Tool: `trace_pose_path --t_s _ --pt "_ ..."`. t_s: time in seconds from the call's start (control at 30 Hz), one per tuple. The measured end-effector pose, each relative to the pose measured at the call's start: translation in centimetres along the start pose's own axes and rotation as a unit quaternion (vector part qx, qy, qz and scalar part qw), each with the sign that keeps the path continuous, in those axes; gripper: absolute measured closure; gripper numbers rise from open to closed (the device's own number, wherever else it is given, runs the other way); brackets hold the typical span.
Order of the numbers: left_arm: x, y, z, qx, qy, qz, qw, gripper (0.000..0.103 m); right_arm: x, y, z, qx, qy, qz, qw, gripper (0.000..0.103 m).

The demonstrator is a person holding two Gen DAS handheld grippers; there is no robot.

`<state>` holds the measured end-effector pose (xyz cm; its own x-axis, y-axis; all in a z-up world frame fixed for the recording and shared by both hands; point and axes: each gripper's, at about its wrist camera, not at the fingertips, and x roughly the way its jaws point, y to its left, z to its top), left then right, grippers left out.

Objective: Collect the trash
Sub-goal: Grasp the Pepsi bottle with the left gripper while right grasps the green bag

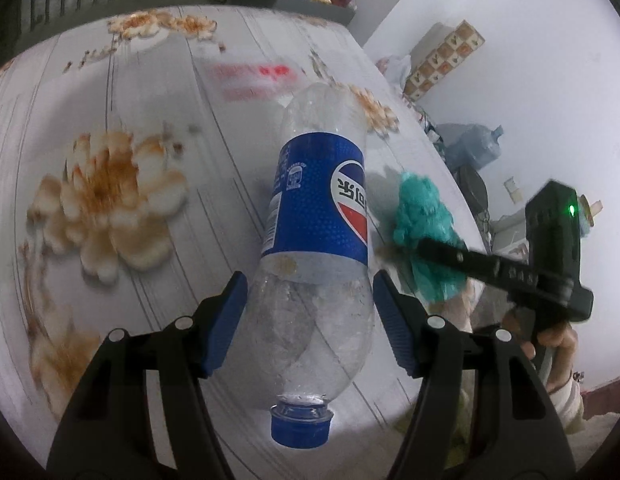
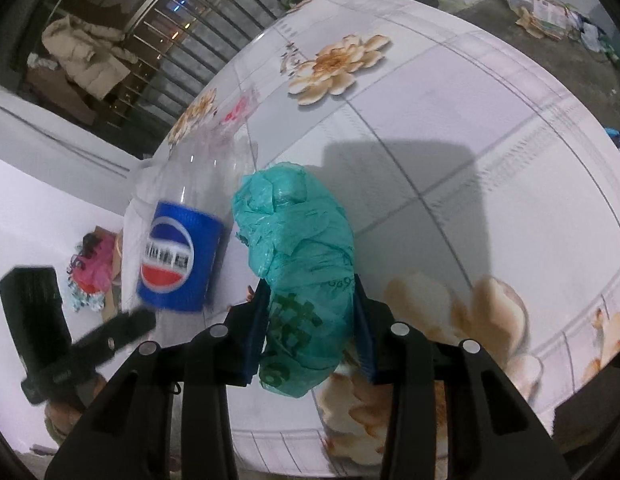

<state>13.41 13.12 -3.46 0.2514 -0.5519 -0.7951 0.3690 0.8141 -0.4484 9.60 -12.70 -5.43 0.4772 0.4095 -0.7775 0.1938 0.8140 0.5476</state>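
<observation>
A: Left wrist view. Left gripper (image 1: 310, 320) has its blue pads on either side of the clear plastic soda bottle with a blue label and blue cap (image 1: 321, 216), pinching the bare lower body just below the label. Cap points toward the camera, base away.

B: And underneath?

A: Round table with a white, flower-printed cover (image 1: 110, 184). Whether the bottle touches it, cannot tell. Just right of the bottle, the crumpled teal plastic bag (image 1: 423, 236), caught in the black fingers of the right gripper (image 1: 421, 246), with a hand (image 1: 549, 336) on its grip.

B: Right wrist view?

A: Right gripper (image 2: 310, 328) pressed onto the teal bag (image 2: 302, 264); both blue pads bite into its lower half, the rest bunches up ahead of them. Bottle (image 2: 178, 256) just to the left, blurred, label facing the camera. Left gripper's black body (image 2: 42, 332) shows at the far left. Same flowered table (image 2: 469, 160) beneath.
</observation>
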Motion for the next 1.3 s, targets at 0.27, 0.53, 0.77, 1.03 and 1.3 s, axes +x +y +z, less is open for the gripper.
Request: trace_pose_path --t_s 0.27,0.53,0.77,1.03,1.3 --pt "-1.1 -1.6 -1.5 -0.017 0.004 -0.026 0.9995 0.033 -0.6 -0.9 -0.7 0.004 -0.003 0.014 1.0 0.065" --pt "0.8 -2.8 0.9 0.001 0.017 -0.024 0.9996 0.033 -0.8 -1.3 -0.8 0.007 -0.002 0.018 1.0 0.065" --pt "3.5 -3.2 0.8 -0.016 0.05 -0.043 0.9977 0.032 -0.6 -1.6 -0.6 0.007 0.006 0.032 0.999 0.065" --pt "5.9 -4.8 0.6 -0.003 0.073 -0.019 0.9972 0.033 -0.9 -2.3 0.1 0.011 0.015 0.037 0.999 0.065" --pt "6.0 -6.1 0.2 0.044 0.057 0.03 0.997 0.047 -1.1 -2.6 -0.1 0.018 0.016 0.041 0.999 0.065"
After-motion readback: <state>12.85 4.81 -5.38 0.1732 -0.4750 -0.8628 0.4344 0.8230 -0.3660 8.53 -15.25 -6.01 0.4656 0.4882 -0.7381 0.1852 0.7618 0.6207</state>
